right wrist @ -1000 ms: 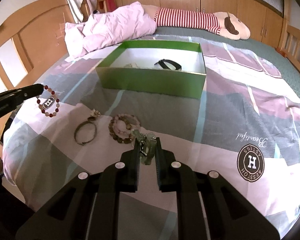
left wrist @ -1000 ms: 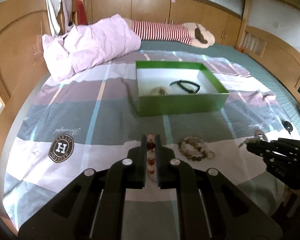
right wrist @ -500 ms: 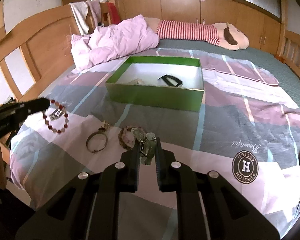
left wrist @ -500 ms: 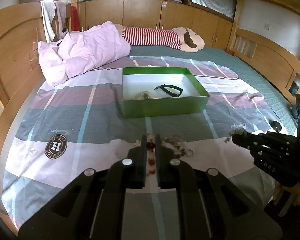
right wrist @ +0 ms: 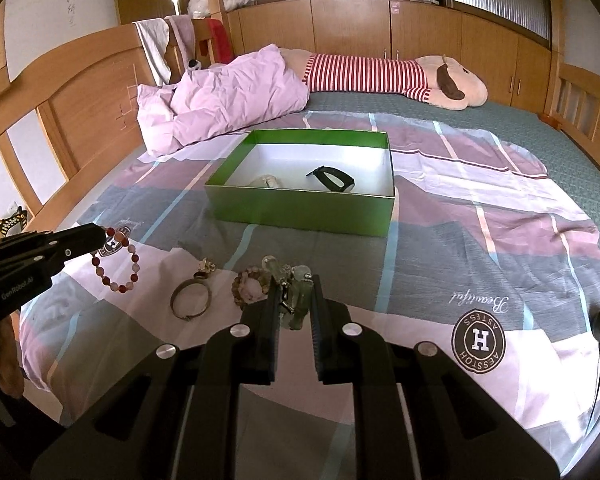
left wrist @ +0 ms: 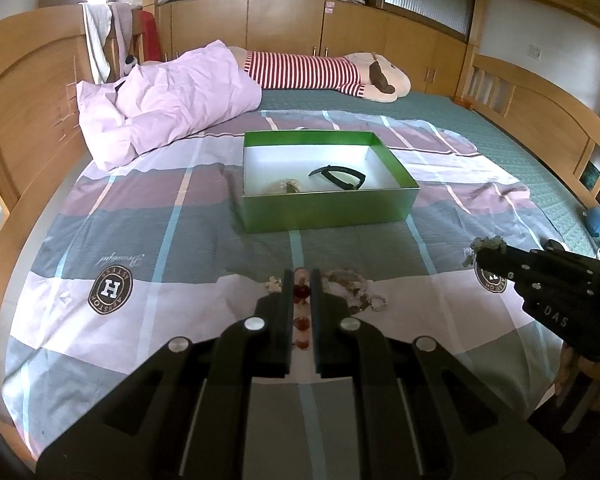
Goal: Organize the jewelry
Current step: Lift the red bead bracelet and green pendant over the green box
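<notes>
— Both tongs are loaded, then?

— Yes. The left gripper [left wrist: 301,280] is pinched tight on a red bead bracelet [right wrist: 115,262]; the loop hangs free below its tips. The right gripper [right wrist: 295,286] is clamped narrow on a pale green bracelet [right wrist: 298,300].

— And where do they go?

— I'd say into the green box [left wrist: 328,210], at twelve o'clock from the left tongs, well apart. From the right tongs it sits at about eleven. A black band [left wrist: 338,176] and a pale bracelet [left wrist: 284,186] lie inside already.

— How to do it well?

— Carry each loop high over the near wall, then let go above the bare white floor. Two more pieces, a metal bangle [right wrist: 191,300] and a brown bead bracelet [right wrist: 252,286], lie on the sheet [left wrist: 140,240] just beside the right tips.
</notes>
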